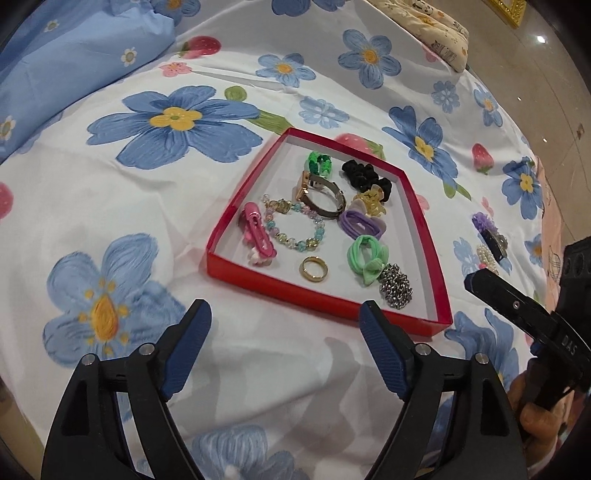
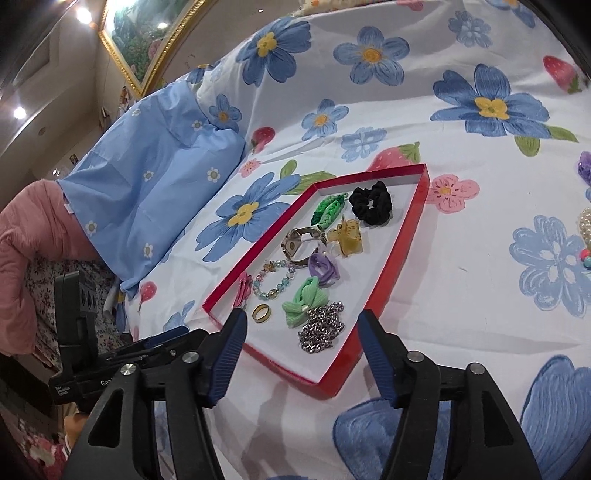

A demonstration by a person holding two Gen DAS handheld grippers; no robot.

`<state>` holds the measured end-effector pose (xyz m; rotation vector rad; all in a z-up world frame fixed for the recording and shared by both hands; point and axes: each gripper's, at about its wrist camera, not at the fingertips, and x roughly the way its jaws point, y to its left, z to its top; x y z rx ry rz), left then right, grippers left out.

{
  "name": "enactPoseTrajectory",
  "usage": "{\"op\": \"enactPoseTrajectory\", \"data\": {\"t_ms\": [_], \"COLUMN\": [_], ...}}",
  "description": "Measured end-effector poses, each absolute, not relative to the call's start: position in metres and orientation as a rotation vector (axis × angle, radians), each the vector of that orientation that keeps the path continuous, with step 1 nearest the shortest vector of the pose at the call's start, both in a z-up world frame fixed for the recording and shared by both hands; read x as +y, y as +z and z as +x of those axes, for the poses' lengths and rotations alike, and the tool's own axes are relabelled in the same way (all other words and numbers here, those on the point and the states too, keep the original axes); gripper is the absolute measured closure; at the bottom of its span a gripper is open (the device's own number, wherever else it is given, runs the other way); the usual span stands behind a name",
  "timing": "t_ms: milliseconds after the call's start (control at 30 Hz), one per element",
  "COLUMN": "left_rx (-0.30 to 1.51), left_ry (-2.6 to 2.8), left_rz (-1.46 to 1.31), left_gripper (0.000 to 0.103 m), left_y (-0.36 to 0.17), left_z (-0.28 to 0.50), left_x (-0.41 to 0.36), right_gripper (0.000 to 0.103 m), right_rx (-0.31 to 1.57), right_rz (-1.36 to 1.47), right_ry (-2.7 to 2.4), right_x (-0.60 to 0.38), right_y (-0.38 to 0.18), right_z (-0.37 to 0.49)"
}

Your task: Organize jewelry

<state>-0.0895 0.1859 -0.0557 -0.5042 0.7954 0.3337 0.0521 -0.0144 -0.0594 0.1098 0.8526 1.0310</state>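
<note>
At the far left of the right wrist view a pink quilt (image 2: 22,258) is bunched up, and above it a gold-framed painting (image 2: 147,40) hangs on the wall under ceiling spotlights. Next comes a light blue pillow (image 2: 147,177) with small white flowers, lying on the bed sheet (image 1: 110,206), white cloth printed with big blue flowers and strawberries.

Near the middle of the bed sits the red tray (image 1: 236,206), shallow and white inside, holding the jewelry. Along its left side lie a pink hair clip (image 1: 256,236) and a beaded bracelet (image 1: 295,225); a gold ring (image 1: 313,268) lies close to the near wall. Further right are a green braided band (image 1: 318,164), a watch (image 1: 320,195), a black scrunchie (image 1: 365,177), a yellow claw clip (image 1: 371,201), a purple hair tie (image 1: 360,223), a mint hair tie (image 1: 367,260) and a silver chain (image 1: 397,290) touching the mint tie.

Right of the tray, on the sheet itself, lie a purple flower clip (image 1: 487,229) and a pearl piece (image 1: 487,254). A cream patterned cushion (image 1: 436,29) lies at the far edge, with tiled floor beyond.

The left gripper (image 1: 284,325) hovers just before the tray's near wall, jaws spread and empty. The right gripper (image 2: 301,332) hangs over the tray's near corner, jaws likewise spread, pinching nothing.
</note>
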Motion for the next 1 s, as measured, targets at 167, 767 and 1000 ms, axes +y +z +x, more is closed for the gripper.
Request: {"op": "enactPoseTrajectory", "data": {"t_ms": [167, 767, 1000], "left_rx": [0.797, 0.673, 0.7], "left_ry": [0.364, 0.423, 0.47], "left_rz": [-0.472, -0.278, -0.267], "left_gripper": [0.016, 0.0, 0.0], "left_y": [-0.056, 0.026, -0.008], "left_z": [-0.099, -0.113, -0.113], "left_x": [0.177, 0.161, 0.154], "right_gripper": [0.031, 0.001, 0.001], "right_rx": [0.802, 0.616, 0.58], "right_rz": [0.065, -0.086, -0.084], "right_ry": [1.006, 1.0, 0.97], "right_x": [-0.02, -0.031, -0.033], "right_y": [-0.06, 0.028, -0.019], "right_z": [0.04, 0.019, 0.003]}}
